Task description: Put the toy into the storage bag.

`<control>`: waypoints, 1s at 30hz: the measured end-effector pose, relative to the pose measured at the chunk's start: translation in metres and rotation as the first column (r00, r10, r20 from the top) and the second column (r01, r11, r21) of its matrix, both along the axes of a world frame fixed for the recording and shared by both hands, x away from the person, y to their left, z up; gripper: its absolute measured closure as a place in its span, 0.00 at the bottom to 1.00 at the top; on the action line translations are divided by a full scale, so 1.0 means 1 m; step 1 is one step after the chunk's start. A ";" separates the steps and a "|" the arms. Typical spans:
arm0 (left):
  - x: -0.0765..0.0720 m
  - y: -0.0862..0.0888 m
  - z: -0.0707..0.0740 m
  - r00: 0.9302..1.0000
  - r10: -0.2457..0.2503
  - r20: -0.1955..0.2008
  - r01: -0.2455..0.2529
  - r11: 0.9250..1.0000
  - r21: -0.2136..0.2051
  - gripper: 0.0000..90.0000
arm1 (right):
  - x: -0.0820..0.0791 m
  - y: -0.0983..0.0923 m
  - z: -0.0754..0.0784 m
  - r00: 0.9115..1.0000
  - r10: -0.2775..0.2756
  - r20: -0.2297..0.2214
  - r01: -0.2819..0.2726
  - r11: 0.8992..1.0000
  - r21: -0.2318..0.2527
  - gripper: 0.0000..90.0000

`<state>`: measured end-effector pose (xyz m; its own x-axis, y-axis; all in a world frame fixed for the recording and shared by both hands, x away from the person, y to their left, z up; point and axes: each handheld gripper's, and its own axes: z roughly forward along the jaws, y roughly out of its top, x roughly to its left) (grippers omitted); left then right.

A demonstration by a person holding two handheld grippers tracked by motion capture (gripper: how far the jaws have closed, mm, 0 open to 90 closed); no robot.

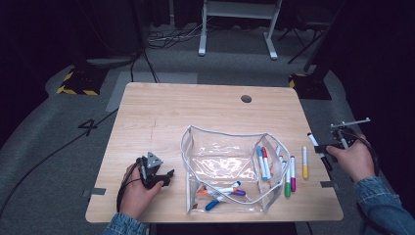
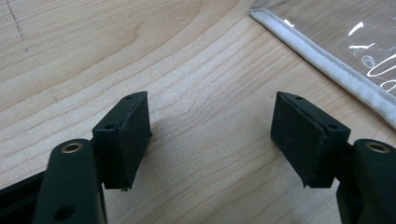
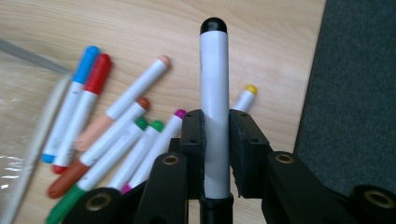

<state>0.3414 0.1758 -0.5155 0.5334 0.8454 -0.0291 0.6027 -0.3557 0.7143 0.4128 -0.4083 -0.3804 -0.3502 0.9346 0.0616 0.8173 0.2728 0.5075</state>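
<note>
A clear plastic pouch [image 1: 222,133] with white piping stands open in the middle of the wooden table [image 1: 161,112]. Several markers lie inside it, among them a blue one [image 1: 214,203]. My right gripper [image 1: 320,149] is lifted over the table's right edge, shut on a white marker with a black cap [image 1: 312,138]. In the right gripper view that marker [image 3: 214,70] stands up between the pads of my right gripper [image 3: 215,126]. My left gripper [image 1: 166,177] rests low at the pouch's left, open and holding nothing. In the left gripper view, bare wood shows between the jaws of my left gripper [image 2: 212,126], near the pouch's edge [image 2: 327,60].
Loose yellow [image 1: 304,164], magenta [image 1: 292,174] and green [image 1: 287,183] markers lie right of the pouch. Blue [image 3: 74,98], red [image 3: 88,102], peach [image 3: 135,93] and brown [image 3: 102,144] ones lie near its side. Grey carpet [image 3: 355,93] drops off beyond the table's right edge.
</note>
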 end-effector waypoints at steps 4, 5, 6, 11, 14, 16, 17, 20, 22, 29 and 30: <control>0.000 0.000 0.000 1.000 0.000 0.000 0.000 1.000 0.000 0.32 | -0.005 0.016 0.028 0.998 0.060 0.038 -0.060 0.998 -0.005 0.86; 0.000 0.000 0.000 1.000 0.000 0.000 0.000 1.000 0.000 0.32 | -0.007 0.021 0.036 0.996 0.080 0.048 -0.080 0.997 -0.007 0.86; 0.000 0.000 0.000 1.000 0.000 0.000 0.000 1.000 0.000 0.32 | -0.008 0.025 0.041 0.994 0.091 0.054 -0.091 0.996 -0.007 0.86; 0.000 0.000 0.000 1.000 0.000 0.000 0.000 1.000 0.000 0.32 | -0.014 0.051 0.070 0.981 0.173 0.091 -0.173 0.985 -0.014 0.86; 0.000 0.000 0.000 1.000 0.000 0.000 0.000 1.000 0.000 0.32 | -0.020 0.072 0.086 0.966 0.235 0.111 -0.234 0.972 -0.021 0.86; 0.000 0.000 0.000 1.000 0.000 0.000 0.000 1.000 0.000 0.32 | -0.023 0.084 0.095 0.954 0.274 0.120 -0.272 0.962 -0.027 0.86; 0.000 0.000 0.000 1.000 0.000 0.000 0.000 1.000 0.000 0.32 | -0.025 0.092 0.099 0.948 0.292 0.126 -0.291 0.956 -0.031 0.86; 0.000 0.000 0.000 1.000 0.000 0.000 0.000 1.000 0.000 0.32 | -0.030 0.114 0.111 0.924 0.356 0.137 -0.354 0.934 -0.046 0.86; 0.000 0.000 0.000 1.000 0.001 0.000 -0.001 1.000 0.000 0.32 | -0.034 0.129 0.117 0.908 0.395 0.143 -0.392 0.919 -0.049 0.86; 0.000 0.000 0.000 1.000 0.001 0.000 -0.001 1.000 0.001 0.32 | -0.045 0.176 0.125 0.849 0.512 0.131 -0.508 0.859 -0.068 0.86; 0.000 0.000 0.000 1.000 0.000 0.000 0.000 1.000 0.000 0.32 | -0.046 0.182 0.125 0.843 0.524 0.123 -0.520 0.852 -0.067 0.85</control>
